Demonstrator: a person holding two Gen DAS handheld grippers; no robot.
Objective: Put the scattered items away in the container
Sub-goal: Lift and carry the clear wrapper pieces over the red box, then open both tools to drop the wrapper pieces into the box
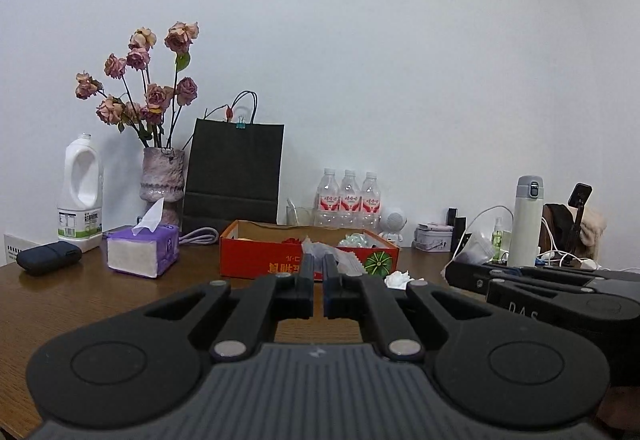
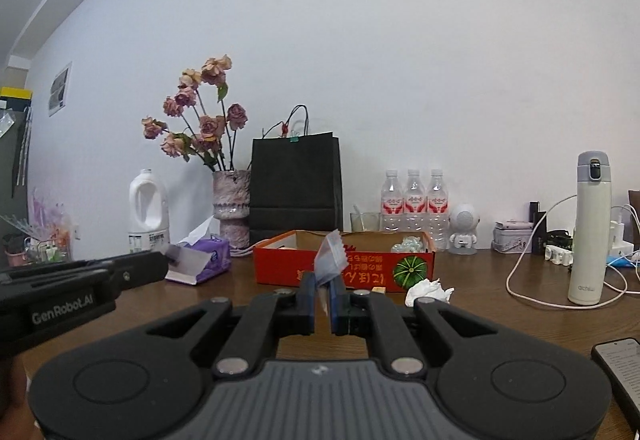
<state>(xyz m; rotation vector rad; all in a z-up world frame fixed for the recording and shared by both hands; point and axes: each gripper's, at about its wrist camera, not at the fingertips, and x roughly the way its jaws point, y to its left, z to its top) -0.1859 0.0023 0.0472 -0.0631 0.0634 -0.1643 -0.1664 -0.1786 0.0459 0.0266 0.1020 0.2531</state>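
Nearest in the right wrist view, the right gripper [image 2: 322, 288] is clamped on a small clear packet [image 2: 331, 256] that stands up between its fingers, in front of the red box [image 2: 344, 266]. In the left wrist view the left gripper [image 1: 318, 272] has its fingers drawn together, and a crinkled clear packet [image 1: 352, 260] shows just past their tips against the red box's front wall; whether the fingers actually pinch it cannot be told there. From the right wrist view, the left gripper's tip carries a pale flat packet to the left of the red box.

A crumpled white tissue [image 2: 428, 290] lies on the brown surface [image 2: 500, 316] just in front of the red box's right corner. The red box, open-topped and printed with a green melon, already holds clear wrappers. Left of the red box sits a purple tissue pack [image 1: 144, 250]. Behind the red box stand a black paper bag [image 1: 234, 171], a vase of dried roses [image 1: 162, 179] and three water bottles [image 1: 348, 199] against the wall. Well to the box's right stands a white flask [image 2: 588, 228].
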